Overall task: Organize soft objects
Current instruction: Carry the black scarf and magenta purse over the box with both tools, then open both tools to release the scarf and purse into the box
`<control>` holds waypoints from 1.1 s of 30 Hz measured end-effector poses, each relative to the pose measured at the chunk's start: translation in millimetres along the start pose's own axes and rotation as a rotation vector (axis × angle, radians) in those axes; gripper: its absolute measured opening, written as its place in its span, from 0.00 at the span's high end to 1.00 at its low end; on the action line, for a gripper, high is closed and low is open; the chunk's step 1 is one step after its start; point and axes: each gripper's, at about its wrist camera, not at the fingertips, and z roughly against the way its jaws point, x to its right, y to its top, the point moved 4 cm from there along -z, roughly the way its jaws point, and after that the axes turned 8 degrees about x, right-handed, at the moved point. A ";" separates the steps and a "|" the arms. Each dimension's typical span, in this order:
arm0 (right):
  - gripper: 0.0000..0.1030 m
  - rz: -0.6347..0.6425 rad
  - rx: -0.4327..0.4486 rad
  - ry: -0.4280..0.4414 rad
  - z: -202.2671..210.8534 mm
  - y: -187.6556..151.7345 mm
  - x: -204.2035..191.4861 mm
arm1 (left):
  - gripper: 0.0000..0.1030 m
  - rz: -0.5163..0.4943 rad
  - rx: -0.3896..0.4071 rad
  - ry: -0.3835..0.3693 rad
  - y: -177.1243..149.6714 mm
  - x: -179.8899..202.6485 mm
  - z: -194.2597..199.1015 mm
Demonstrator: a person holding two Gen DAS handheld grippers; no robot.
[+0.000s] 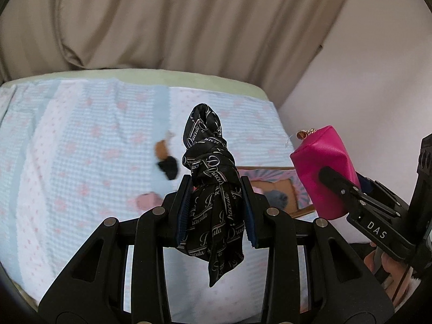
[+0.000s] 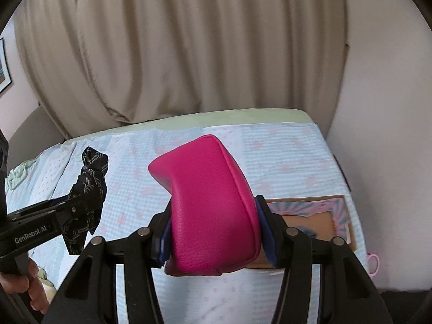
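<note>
**Inspector:** Checking the load first. The left tongs [image 1: 216, 202] are clenched on a black scarf [image 1: 210, 189] with white lettering, knotted into a bundle; its top stands above the pads and a loose tail hangs below them. The right tongs [image 2: 213, 229] are clamped across a pink pouch [image 2: 210, 202], one pad on each side. Both items are held in the air above the bed [image 1: 81, 162].

**Assistant:** Where should they go?

**Inspector:** My reading is the shallow cardboard box [image 2: 324, 216] lying at the right side of the bed, just beyond the pouch in the right wrist view. Something grey already lies inside it. That looks like the collecting point, though the task does not name one.

**Assistant:** Any cautions for the carry?

**Inspector:** Three. Keep both grips closed until each item is over the box. The scarf's tail could snag on the box edge, so bring it in from above, not across the rim. The two tools are near each other, so place one item at a time; the pouch is nearer the box and should probably go first.

**Assistant:** Anything left afterwards?

**Inspector:** Yes. A brown and black item [image 1: 166, 159] and a pink item [image 1: 147, 201] lie on the bedcover; blur hides what they are.
</note>
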 end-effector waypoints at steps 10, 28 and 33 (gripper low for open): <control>0.52 -0.039 -0.042 -0.072 -8.5 6.4 134.3 | 0.70 -0.027 -0.086 -0.062 -31.7 121.1 -93.4; 0.52 -0.186 -0.365 -0.127 -136.3 -65.5 290.5 | 0.70 -0.046 -0.415 -0.026 -130.6 201.2 -302.4; 0.52 -0.229 -0.422 -0.134 -169.6 -86.4 307.9 | 0.70 -0.054 -0.492 0.000 -143.6 189.4 -345.2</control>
